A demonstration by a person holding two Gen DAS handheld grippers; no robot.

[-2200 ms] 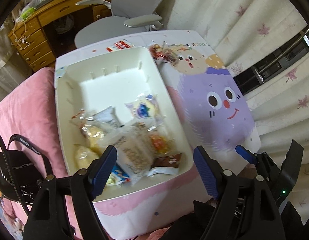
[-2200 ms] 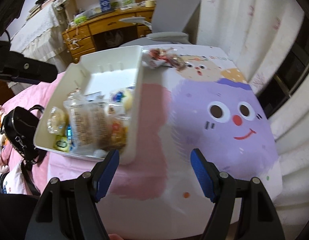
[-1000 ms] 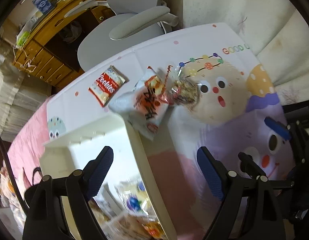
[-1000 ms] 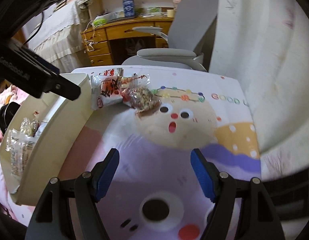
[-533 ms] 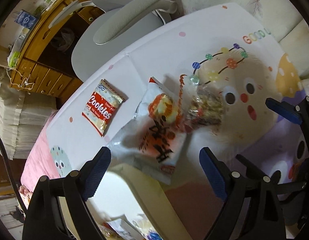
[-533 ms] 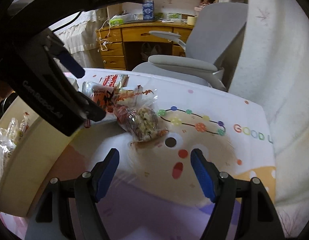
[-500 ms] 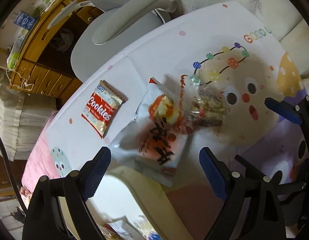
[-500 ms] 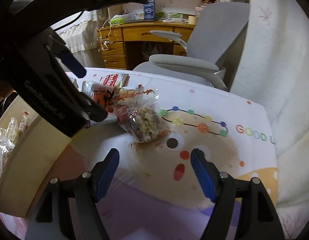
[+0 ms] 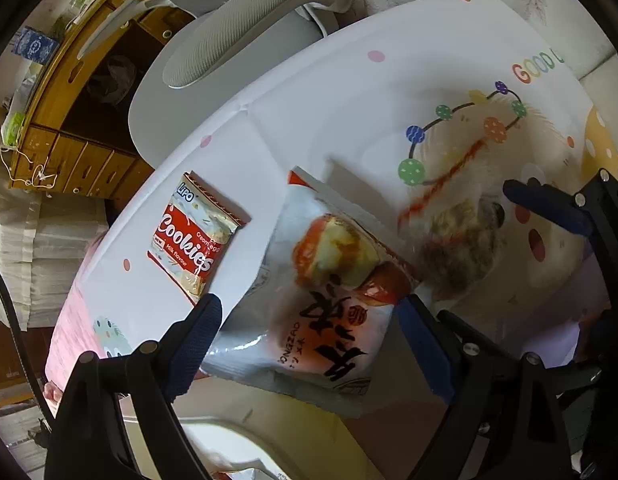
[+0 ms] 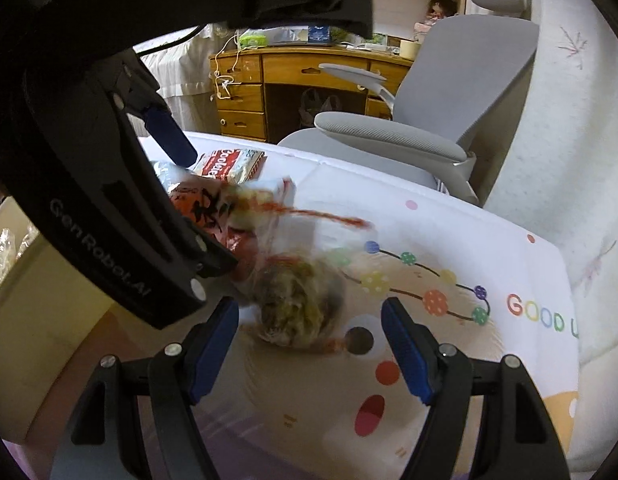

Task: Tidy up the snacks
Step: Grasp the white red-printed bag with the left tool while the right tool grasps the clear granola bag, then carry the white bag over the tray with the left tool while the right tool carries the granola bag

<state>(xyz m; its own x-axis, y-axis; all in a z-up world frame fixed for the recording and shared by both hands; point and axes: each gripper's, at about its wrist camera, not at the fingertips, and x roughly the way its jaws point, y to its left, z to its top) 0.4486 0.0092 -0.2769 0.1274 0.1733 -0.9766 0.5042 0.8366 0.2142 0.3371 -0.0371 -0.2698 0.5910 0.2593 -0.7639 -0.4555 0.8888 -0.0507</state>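
Observation:
Three snacks lie on the cartoon tablecloth (image 9: 349, 92). A white and red bun packet (image 9: 329, 292) lies between my left gripper's (image 9: 309, 344) open fingers, close above it. A red Cookies packet (image 9: 195, 236) lies to its left. A clear bag of mixed snack with a red tie (image 10: 297, 300) lies just beyond my right gripper's (image 10: 311, 348) open fingers; it also shows blurred in the left wrist view (image 9: 457, 240). The cream bin (image 10: 33, 320) with several wrapped snacks stands at the left.
A grey office chair (image 10: 429, 136) stands behind the table, with a wooden desk (image 10: 293, 76) beyond it. A white curtain (image 10: 569, 160) hangs on the right. The left gripper's black body (image 10: 109, 200) fills the right wrist view's left side.
Both grippers have moved forward from above the bin to the loose snacks at the table's far end. The left now straddles the bun packet, the right nears the clear bag.

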